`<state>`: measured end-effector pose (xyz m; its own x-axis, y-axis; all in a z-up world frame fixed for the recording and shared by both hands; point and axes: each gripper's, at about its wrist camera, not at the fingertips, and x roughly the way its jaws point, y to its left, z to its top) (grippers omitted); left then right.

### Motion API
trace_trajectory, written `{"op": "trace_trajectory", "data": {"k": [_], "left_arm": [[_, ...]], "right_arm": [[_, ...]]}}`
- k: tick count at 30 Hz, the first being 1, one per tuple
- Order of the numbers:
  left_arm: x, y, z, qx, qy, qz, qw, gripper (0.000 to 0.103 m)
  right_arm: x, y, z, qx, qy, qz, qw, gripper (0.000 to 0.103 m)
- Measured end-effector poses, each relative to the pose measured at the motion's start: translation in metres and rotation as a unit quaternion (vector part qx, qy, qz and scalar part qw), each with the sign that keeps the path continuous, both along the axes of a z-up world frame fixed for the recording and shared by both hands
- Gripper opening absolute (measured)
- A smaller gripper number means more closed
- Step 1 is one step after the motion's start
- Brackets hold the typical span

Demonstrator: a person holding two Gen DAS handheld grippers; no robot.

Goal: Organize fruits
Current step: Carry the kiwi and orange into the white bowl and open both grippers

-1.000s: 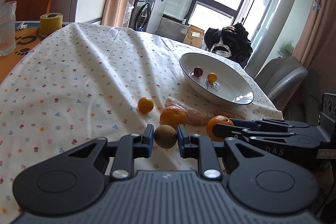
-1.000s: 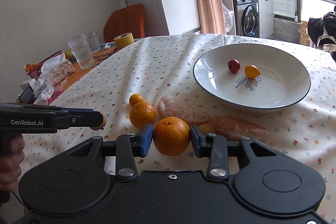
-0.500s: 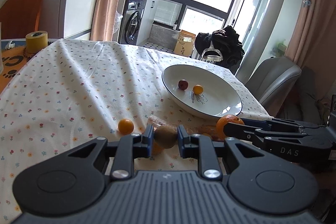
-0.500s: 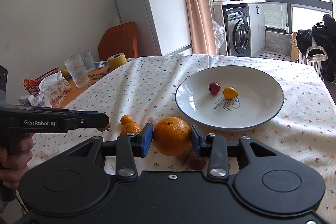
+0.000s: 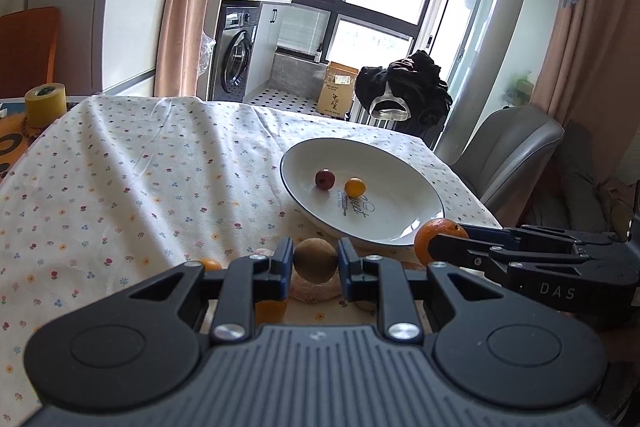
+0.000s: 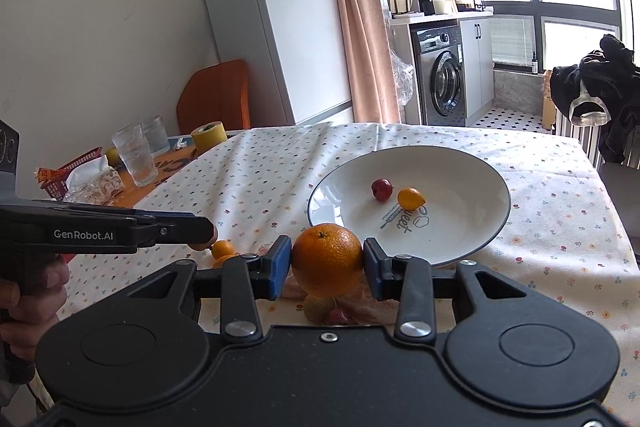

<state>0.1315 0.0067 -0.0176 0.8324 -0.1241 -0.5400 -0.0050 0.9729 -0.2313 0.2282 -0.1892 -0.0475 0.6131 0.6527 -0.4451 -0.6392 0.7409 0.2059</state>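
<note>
a floral-clothed table (image 5: 120,187) carries a white plate (image 5: 400,163), tape roll (image 5: 44,103) and glasses (image 6: 134,155).

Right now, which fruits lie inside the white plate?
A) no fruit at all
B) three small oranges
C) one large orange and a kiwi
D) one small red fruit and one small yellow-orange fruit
D: the white plate holds only a small red fruit and a small yellow-orange fruit, side by side near its middle.

brown kiwi (image 5: 315,260) and orange (image 6: 327,259) held aloft.
</note>
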Motion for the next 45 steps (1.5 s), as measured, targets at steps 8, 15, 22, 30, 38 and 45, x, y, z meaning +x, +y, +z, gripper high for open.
{"op": "trace_trajectory", "data": {"k": [8, 15, 22, 30, 38, 45], "left_arm": [[0.014, -0.007, 0.004, 0.006, -0.004, -0.009, 0.9999, 0.022], [0.026, -0.013, 0.003, 0.009, -0.004, -0.017, 0.9998, 0.022], [0.044, -0.016, 0.002, 0.012, 0.001, -0.021, 0.9997, 0.022], [0.063, -0.020, -0.003, 0.012, 0.009, -0.024, 0.9996, 0.022], [0.084, -0.026, -0.010, 0.012, 0.022, -0.027, 0.9993, 0.022], [0.104, -0.032, -0.013, 0.014, 0.036, -0.034, 0.9987, 0.022]], "right_arm": [[0.007, -0.007, 0.002, 0.005, -0.003, -0.008, 1.000, 0.037], [0.016, -0.012, 0.002, 0.009, -0.002, -0.014, 1.000, 0.037], [0.027, -0.017, -0.001, 0.011, -0.001, -0.023, 1.000, 0.037], [0.042, -0.025, -0.005, 0.015, 0.005, -0.033, 0.999, 0.037], [0.055, -0.030, -0.010, 0.021, 0.011, -0.039, 0.999, 0.037], [0.064, -0.033, -0.013, 0.028, 0.018, -0.043, 0.999, 0.037]]}}
